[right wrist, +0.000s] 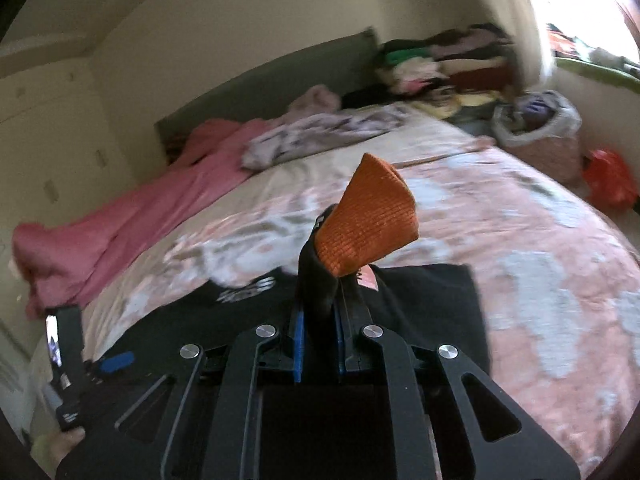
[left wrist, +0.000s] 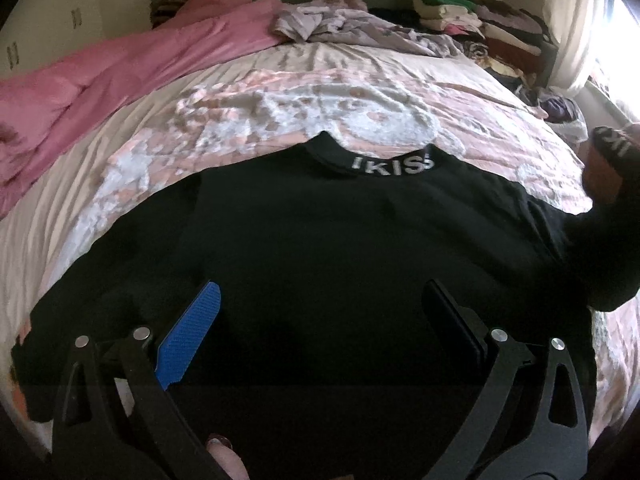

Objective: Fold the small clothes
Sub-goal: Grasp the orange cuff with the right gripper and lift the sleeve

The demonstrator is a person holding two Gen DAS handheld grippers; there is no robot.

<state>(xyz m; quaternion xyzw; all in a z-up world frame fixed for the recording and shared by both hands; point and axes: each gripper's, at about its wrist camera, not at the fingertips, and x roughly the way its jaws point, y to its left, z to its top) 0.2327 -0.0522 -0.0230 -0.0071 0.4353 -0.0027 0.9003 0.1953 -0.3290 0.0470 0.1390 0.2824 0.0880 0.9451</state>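
On the left, the left gripper (left wrist: 320,308) hangs over the black shirt (left wrist: 320,240), jaws wide and holding nothing, the blue pad (left wrist: 192,332) and its dark partner standing well apart above the lower body of the cloth. The shirt lies spread flat on the patterned bedspread (left wrist: 280,104), its lettered collar (left wrist: 372,162) pointing toward the headboard, the left sleeve lying out to the side. Beyond it, a pink blanket (left wrist: 120,80) and a crumpled pale garment (left wrist: 360,24) sit clear of the work area.

Moving right, the right gripper (right wrist: 320,300) is clamped tight on the shirt's right sleeve (right wrist: 316,276), and the cuff flips up to show its orange lining (right wrist: 372,220). In the left wrist view that same cuff shows at the far right edge, raised off the bed.

The step in hand looks like the sleeve fold. To do it well, the right gripper should carry the cuff inward across the chest, low and level, so the fold line runs straight down from the shoulder rather than dragging the whole shirt sideways. The left gripper, free as it is, would do best pressing lightly on the body to pin it. Letting go only once the sleeve lies flat should keep the orange lining from curling back up.
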